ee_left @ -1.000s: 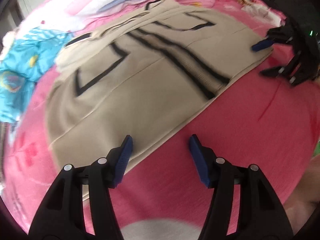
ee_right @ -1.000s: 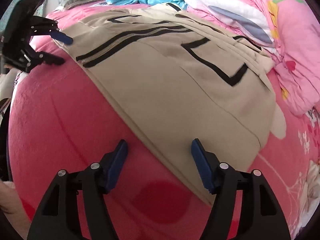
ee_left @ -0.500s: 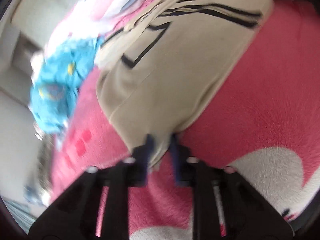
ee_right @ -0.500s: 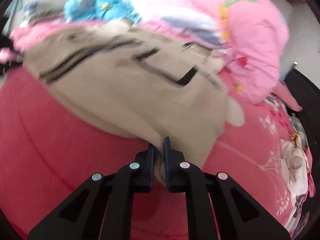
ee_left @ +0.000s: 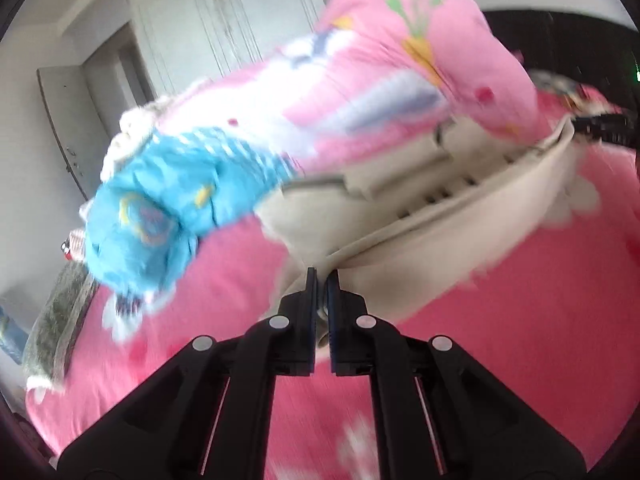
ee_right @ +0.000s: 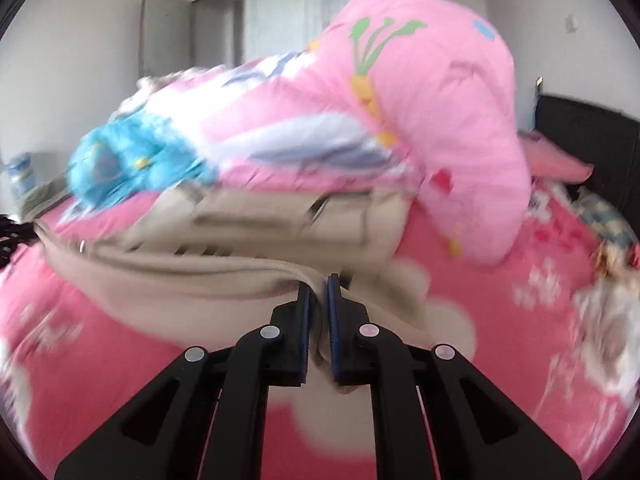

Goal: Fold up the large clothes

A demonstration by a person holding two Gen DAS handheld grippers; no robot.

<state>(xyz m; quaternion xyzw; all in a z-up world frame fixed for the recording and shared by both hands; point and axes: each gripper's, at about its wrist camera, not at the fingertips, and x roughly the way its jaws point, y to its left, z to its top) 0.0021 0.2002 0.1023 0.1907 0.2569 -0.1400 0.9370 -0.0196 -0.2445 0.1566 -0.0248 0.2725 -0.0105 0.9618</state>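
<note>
A: Any brand, label or writing to read?

B: None legible; both views are blurred. The pink quilt (ee_right: 420, 128) carries only a carrot print.

A: How does the left gripper (ee_left: 321, 280) stand?

B: Clenched on a corner of the beige garment (ee_left: 420, 248), with cloth bunched between the blue pads. The right gripper (ee_right: 318, 284) is likewise clamped on the garment's (ee_right: 180, 280) other corner.

A: Where is the garment?

B: On the bed, over the pink blanket (ee_left: 520, 340). Its near edge is lifted off the blanket and stretched between the two grippers; the far part lies in folds against the quilt, dark stripes showing.

A: What else is around?

B: A blue patterned bundle (ee_left: 156, 224) sits just beside the garment's far left side, touching the quilt (ee_left: 400, 80). Behind are white walls and a dark headboard (ee_right: 580, 136).
</note>
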